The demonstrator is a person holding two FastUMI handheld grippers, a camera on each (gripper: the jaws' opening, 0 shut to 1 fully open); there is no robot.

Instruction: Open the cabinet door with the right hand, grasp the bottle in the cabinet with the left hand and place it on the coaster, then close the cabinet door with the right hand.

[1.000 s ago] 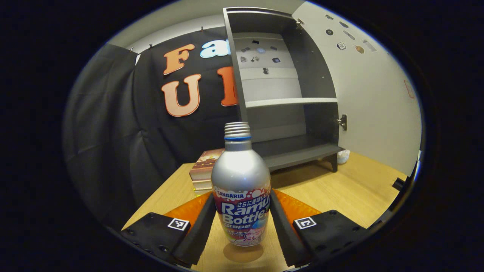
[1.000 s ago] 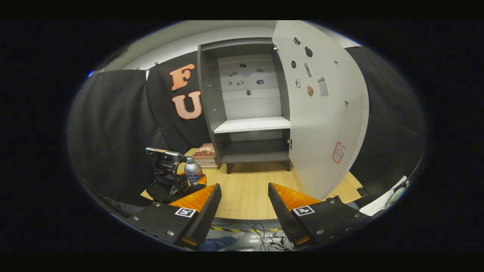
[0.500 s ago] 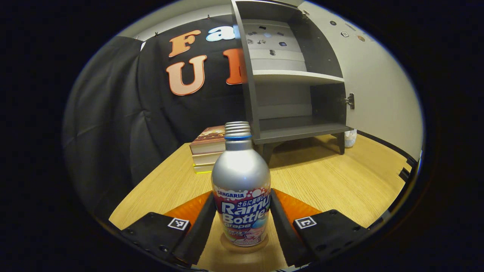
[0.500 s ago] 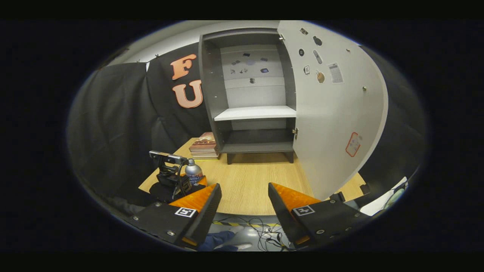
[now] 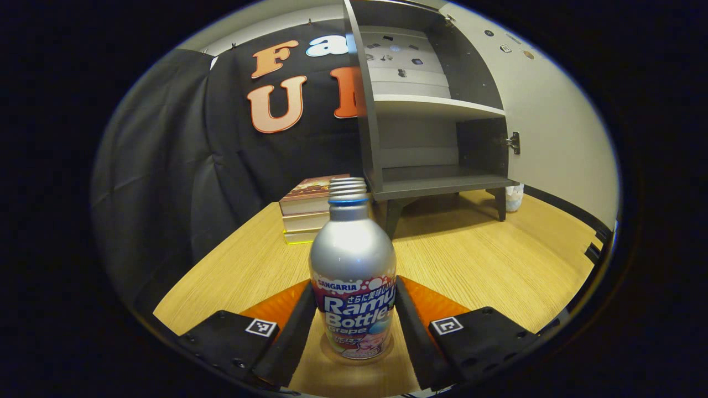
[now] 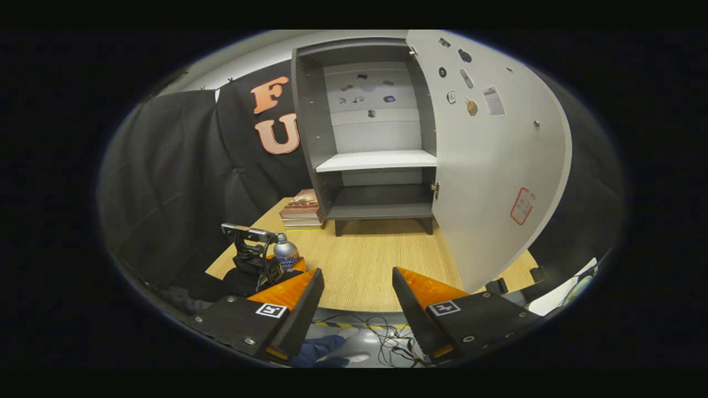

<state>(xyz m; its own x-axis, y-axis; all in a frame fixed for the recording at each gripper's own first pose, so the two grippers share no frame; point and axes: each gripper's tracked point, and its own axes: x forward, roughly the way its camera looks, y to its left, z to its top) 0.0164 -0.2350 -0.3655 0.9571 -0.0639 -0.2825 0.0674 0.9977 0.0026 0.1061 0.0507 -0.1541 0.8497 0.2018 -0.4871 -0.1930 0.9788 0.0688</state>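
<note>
Presently the left gripper (image 5: pixel 354 323) is clamping both fingers on the upright bottle (image 5: pixel 353 276) at lower centre, its base meeting the table (image 5: pixel 475 265), while the right gripper (image 6: pixel 358 301), jaws apart and empty, is facing the open cabinet door (image 6: pixel 492 160) at upper right

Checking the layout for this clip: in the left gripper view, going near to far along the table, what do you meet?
Left gripper shut on the bottle → books → cabinet, door open → black cloth.
</note>
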